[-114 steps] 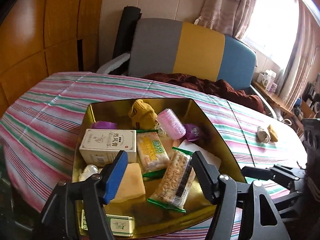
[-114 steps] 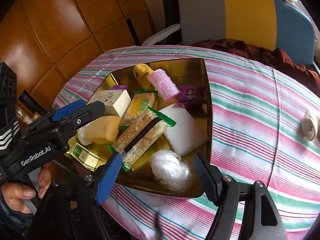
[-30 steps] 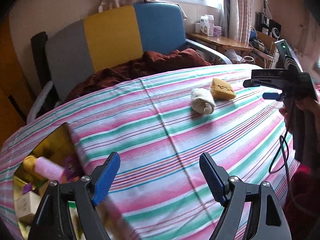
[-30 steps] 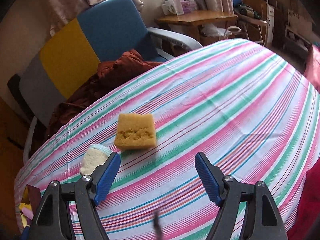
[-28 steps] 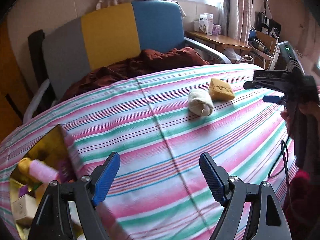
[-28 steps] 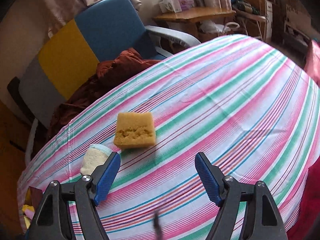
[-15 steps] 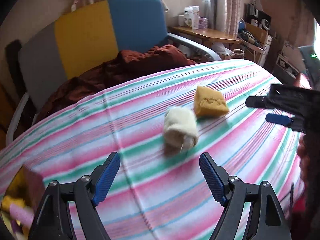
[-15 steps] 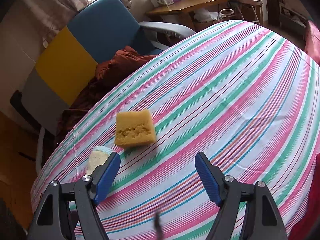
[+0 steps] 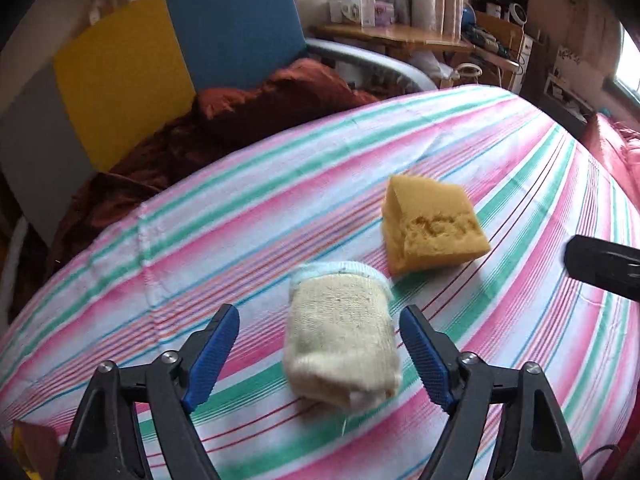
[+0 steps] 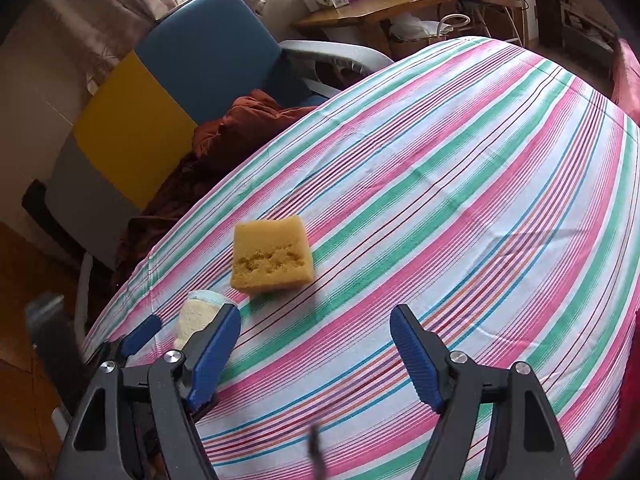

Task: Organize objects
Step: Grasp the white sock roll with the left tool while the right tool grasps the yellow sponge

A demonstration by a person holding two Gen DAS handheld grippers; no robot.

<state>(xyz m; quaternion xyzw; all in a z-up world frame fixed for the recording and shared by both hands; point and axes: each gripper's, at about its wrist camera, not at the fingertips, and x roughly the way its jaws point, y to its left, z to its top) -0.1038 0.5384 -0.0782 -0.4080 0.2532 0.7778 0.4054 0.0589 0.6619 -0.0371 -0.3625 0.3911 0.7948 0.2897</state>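
A rolled cream sock (image 9: 340,340) with a pale blue cuff lies on the striped tablecloth (image 9: 240,220). My left gripper (image 9: 319,314) is lowered over it with a blue pad on each side; its jaws are closing and the pads stand clear of the sock. Just beyond the sock sits a yellow sponge (image 9: 432,228). In the right wrist view the sponge (image 10: 272,254) lies ahead of my right gripper (image 10: 316,316), which is open with only cloth between its fingers. The sock (image 10: 200,316) is partly hidden behind that gripper's left finger.
A chair (image 9: 120,64) with grey, yellow and blue panels stands behind the table, with a rust-brown blanket (image 9: 240,120) on it. A wooden side table (image 9: 384,32) holds boxes. A corner of the gold tray (image 9: 28,440) shows at the lower left. The table edge curves away on the right.
My left gripper has swung away from the gold tray and dropped towards the sock, which now lies between its fingers; its jaws have narrowed. The right gripper has hardly moved.
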